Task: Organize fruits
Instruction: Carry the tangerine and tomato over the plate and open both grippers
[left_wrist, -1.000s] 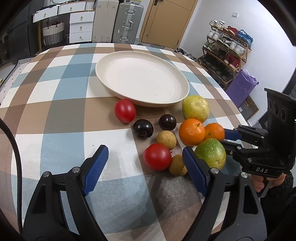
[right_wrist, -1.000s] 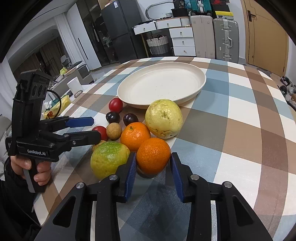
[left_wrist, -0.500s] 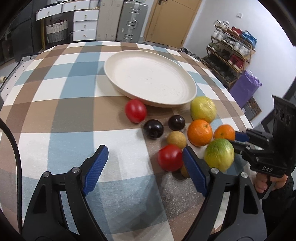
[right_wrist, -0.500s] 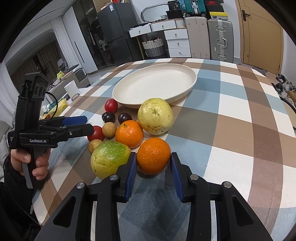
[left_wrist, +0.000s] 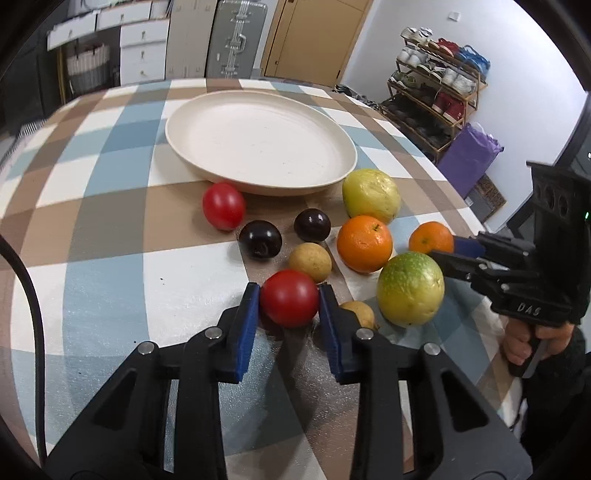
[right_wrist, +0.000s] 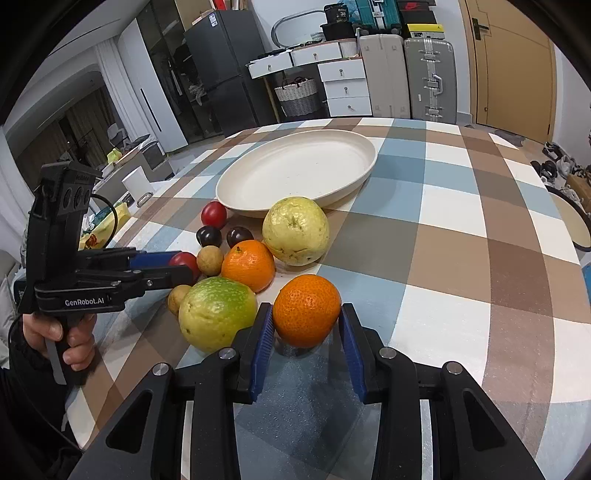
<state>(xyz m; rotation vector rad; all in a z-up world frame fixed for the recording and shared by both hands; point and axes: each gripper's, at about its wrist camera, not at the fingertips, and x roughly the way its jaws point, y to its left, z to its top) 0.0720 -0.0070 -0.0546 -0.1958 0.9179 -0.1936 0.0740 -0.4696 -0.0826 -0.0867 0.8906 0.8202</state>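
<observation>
My left gripper (left_wrist: 289, 299) is shut on a red tomato (left_wrist: 290, 297) that rests on the checked tablecloth. My right gripper (right_wrist: 306, 317) is shut on a small orange (right_wrist: 307, 309), also low on the cloth. Loose fruit lies between them: a green-yellow citrus (left_wrist: 410, 288), a bigger orange (left_wrist: 364, 243), a yellow guava (left_wrist: 370, 195), two dark plums (left_wrist: 259, 239), two tan longans (left_wrist: 309, 261) and a second red tomato (left_wrist: 223, 206). The empty cream plate (left_wrist: 207, 107) stands just behind the fruit.
The round table's edge (right_wrist: 569, 229) curves off at the right. A shoe rack (left_wrist: 436, 92) and a purple bag (left_wrist: 469, 155) stand beyond the table. Suitcases, drawers and a basket (right_wrist: 297, 96) line the far wall.
My left gripper moved right and forward and closed on the near red tomato. My right gripper stayed shut on the small orange, with the view shifting slightly.
</observation>
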